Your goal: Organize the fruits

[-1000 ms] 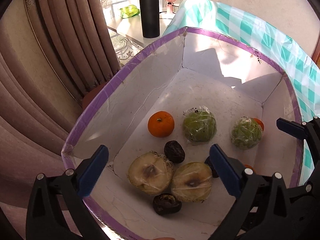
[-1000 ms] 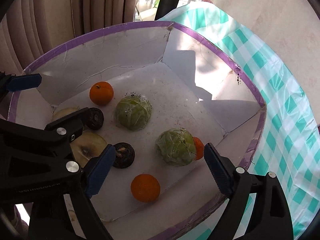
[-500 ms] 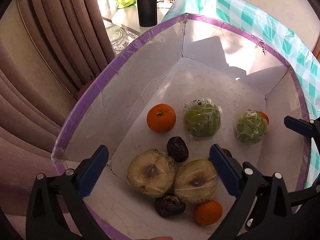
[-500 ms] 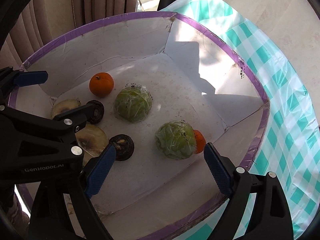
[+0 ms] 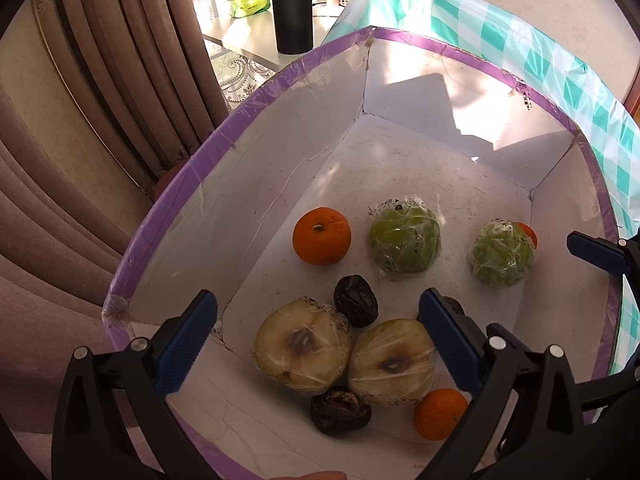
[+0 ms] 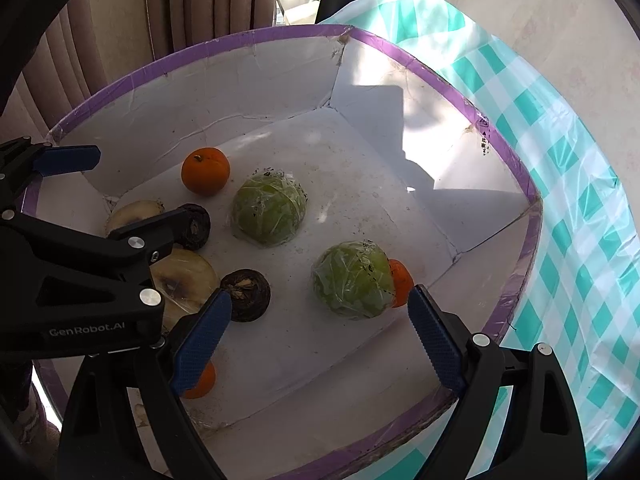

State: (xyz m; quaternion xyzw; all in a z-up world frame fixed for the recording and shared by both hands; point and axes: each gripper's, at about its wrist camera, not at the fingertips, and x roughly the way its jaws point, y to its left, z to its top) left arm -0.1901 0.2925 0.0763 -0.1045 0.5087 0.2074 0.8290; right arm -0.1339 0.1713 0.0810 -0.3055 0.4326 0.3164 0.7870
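Both grippers' jaws wide, empty, above fruit.

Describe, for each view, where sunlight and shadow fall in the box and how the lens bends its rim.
Left wrist view: a sunlit patch with a hard-edged shadow on the far wall of the box; the purple rim bows outward. Right wrist view: the same bright patch and angular shadow on the far wall, and the rim curves into an arc; glare on the wrapped green fruit.
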